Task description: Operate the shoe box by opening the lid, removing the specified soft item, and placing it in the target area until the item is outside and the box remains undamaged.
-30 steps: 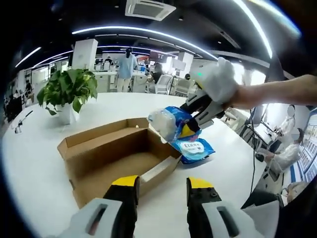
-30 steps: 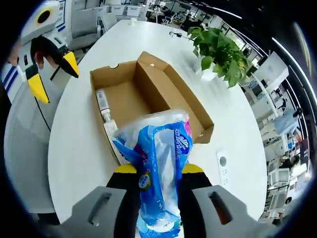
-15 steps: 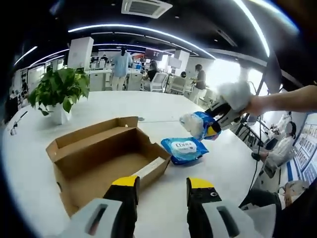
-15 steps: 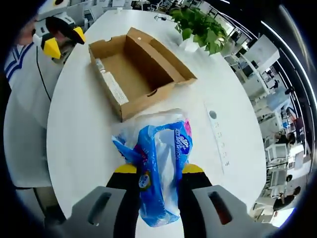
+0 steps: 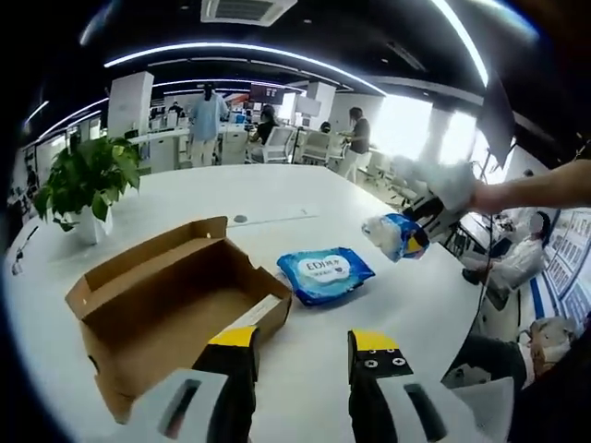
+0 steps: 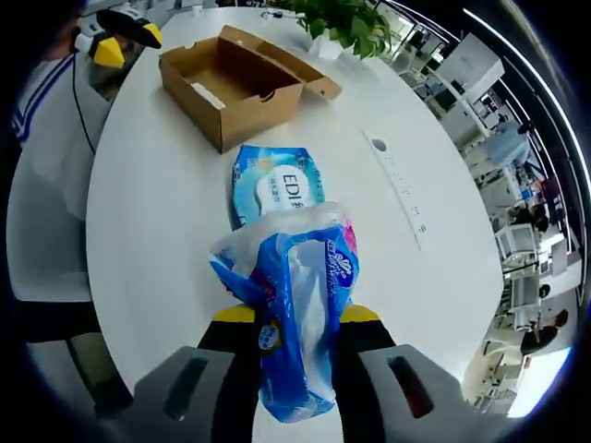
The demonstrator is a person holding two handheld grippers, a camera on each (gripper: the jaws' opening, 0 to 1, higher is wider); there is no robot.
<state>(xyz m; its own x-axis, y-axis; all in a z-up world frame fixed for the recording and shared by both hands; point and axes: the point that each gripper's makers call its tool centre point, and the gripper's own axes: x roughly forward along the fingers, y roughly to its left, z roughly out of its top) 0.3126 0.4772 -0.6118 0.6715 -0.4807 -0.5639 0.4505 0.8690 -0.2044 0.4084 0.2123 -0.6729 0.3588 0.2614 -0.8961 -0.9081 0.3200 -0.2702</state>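
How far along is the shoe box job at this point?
Done: the cardboard shoe box sits open on the white table, and a blue wipes pack already lies outside it. In hand: the right gripper is shut on a blue tissue pack, held above the table. Left: setting that pack down. The left gripper is open.

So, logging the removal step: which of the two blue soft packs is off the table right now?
The blue-and-white plastic tissue pack, clamped in the right gripper above the table. The flat blue wipes pack lies on the white table beside the open cardboard box.
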